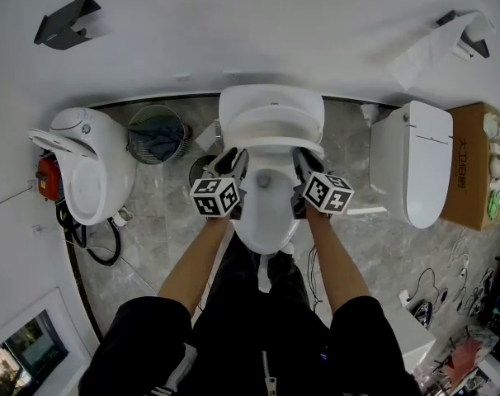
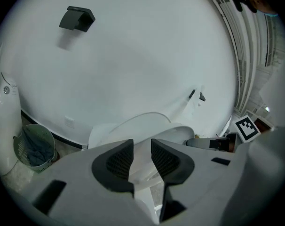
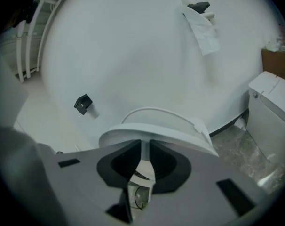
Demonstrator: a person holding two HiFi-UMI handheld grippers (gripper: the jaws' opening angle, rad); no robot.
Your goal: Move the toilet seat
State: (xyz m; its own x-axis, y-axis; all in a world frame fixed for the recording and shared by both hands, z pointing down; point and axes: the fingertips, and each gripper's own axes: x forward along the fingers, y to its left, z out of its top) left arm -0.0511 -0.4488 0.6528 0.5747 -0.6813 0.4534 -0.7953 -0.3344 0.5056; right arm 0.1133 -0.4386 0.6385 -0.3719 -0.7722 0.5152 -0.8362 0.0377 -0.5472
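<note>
Right gripper view: your right claw (image 3: 142,166) is nearly closed, pinching the thin rim of the toilet seat (image 3: 152,134), which is raised off the bowl (image 1: 265,221). Your left claw (image 2: 141,161) holds the rim with a wider gap; it may slip, and the seat would twist or drop.

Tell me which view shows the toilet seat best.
Head view: nearly the whole toilet seat shows from above, partly raised over the bowl. Each gripper view shows only a short stretch of its rim running between that gripper's fingers.
</note>
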